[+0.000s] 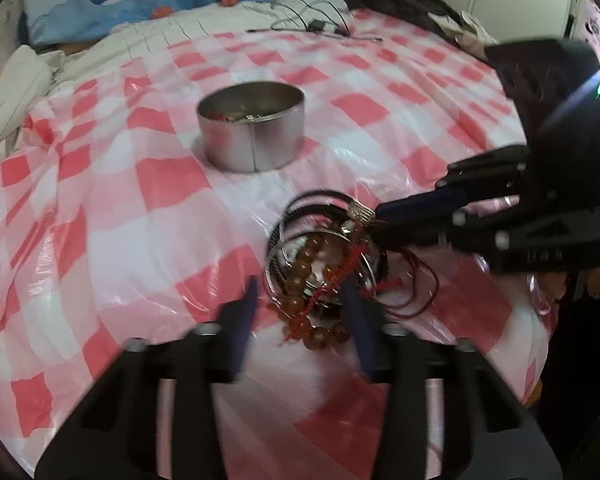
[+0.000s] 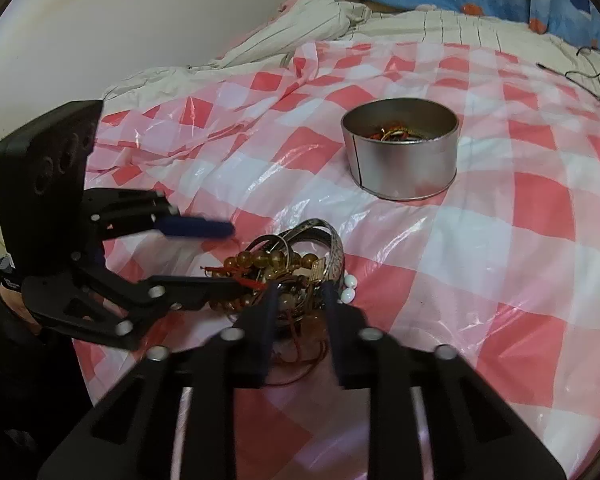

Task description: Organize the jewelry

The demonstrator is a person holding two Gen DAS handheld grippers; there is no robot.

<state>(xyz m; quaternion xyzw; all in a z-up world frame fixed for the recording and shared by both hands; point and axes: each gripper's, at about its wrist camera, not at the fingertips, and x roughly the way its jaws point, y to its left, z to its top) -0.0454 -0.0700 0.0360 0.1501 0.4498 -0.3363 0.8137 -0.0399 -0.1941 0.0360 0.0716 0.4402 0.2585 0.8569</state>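
The jewelry pile [image 1: 324, 268] lies on the checked cloth [image 1: 120, 208], near the round tin [image 1: 252, 132]. The left gripper [image 1: 300, 308] straddles it, fingers spread; the right gripper [image 2: 298, 300] also stands parted over it. Only the right wrist view shows 2 white beads [image 2: 348, 288] beside the pile and jewelry inside the tin.

Each wrist camera looked forward and down, close above the tangled pile of bead and metal bracelets [image 1: 324, 264] [image 2: 288, 272]; both shared the round silver tin [image 1: 251, 126] [image 2: 400, 148] beyond.
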